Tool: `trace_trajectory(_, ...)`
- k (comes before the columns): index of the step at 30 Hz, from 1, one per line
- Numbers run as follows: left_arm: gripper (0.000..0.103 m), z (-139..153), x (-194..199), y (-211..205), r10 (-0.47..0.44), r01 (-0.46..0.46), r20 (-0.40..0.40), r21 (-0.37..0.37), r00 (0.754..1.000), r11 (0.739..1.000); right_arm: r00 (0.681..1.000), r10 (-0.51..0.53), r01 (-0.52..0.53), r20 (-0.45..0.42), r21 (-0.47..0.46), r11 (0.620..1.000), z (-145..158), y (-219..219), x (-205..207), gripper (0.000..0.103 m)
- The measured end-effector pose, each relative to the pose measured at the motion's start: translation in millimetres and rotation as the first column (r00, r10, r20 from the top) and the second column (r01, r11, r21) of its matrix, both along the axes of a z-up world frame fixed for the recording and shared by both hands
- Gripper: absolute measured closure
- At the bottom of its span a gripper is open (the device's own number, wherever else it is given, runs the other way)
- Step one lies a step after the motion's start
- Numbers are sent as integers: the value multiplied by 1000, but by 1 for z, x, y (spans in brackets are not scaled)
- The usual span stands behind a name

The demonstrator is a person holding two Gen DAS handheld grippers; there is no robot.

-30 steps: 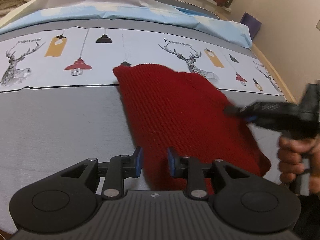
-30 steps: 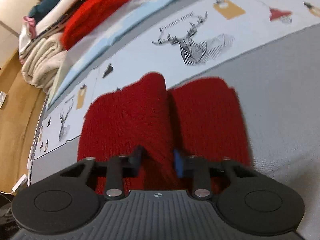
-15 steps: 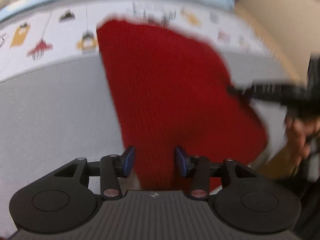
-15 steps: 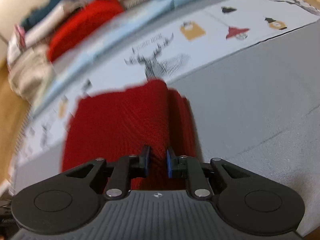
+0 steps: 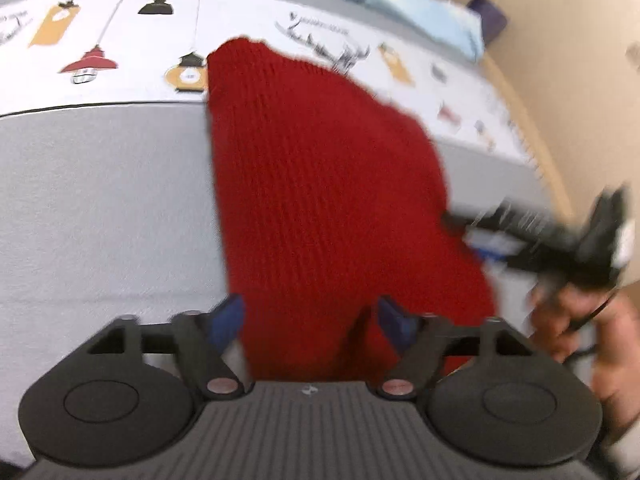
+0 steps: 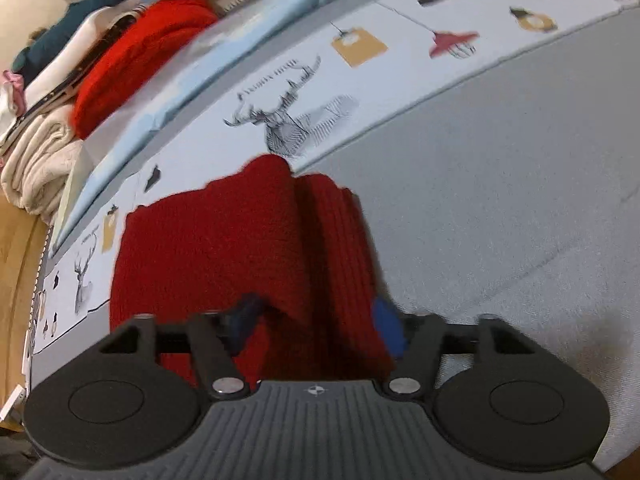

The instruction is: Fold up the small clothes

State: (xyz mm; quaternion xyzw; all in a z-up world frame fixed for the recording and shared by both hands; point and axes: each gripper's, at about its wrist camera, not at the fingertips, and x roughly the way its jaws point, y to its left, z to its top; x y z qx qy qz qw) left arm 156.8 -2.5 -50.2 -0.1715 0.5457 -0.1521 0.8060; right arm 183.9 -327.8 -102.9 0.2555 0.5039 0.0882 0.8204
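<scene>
A small red knitted garment (image 5: 320,184) lies folded on the grey bedspread (image 5: 104,208). My left gripper (image 5: 310,320) hovers at its near edge, jaws opening wide, with the red knit lying loose between the blue pads. The right wrist view shows the same garment (image 6: 224,248) with a raised fold running down its middle. My right gripper (image 6: 316,324) straddles that fold, jaws opening, pads apart from the cloth. In the left wrist view the right gripper (image 5: 476,236), held by a hand (image 5: 592,328), sits at the garment's right edge.
The bedspread has a white band printed with deer and lamps (image 6: 296,120). A pile of folded clothes (image 6: 120,48), red, cream and teal, sits at the far left. The bed's wooden edge (image 6: 20,280) runs down the left side, and a beige wall (image 5: 568,80) stands to the right.
Both grippers have opened from a narrow grip on the red knit and let it go. Both dipped lower towards the garment, which now lies on the bedspread.
</scene>
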Motion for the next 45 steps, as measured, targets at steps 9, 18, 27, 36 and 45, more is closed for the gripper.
trace_trajectory(9,7,-49,73,27,114,-146,-173,-188,978,971,991,48,-26,-125,174,984,-35,-7,23,21)
trace_trajectory(18,5,-85,84,27,151,-184,-137,-272,979,945,996,55,-40,-66,204,978,-31,1,28,45)
trace_trajectory(27,36,-28,86,53,155,-141,110,-129,982,982,986,80,-110,149,211,971,6,39,44,70)
trace_trajectory(36,36,1,114,111,201,-195,219,-49,955,980,967,86,-135,238,198,971,16,116,82,71)
trace_trajectory(45,31,-1,121,152,234,-247,185,51,954,968,958,135,-158,252,72,985,23,158,96,71)
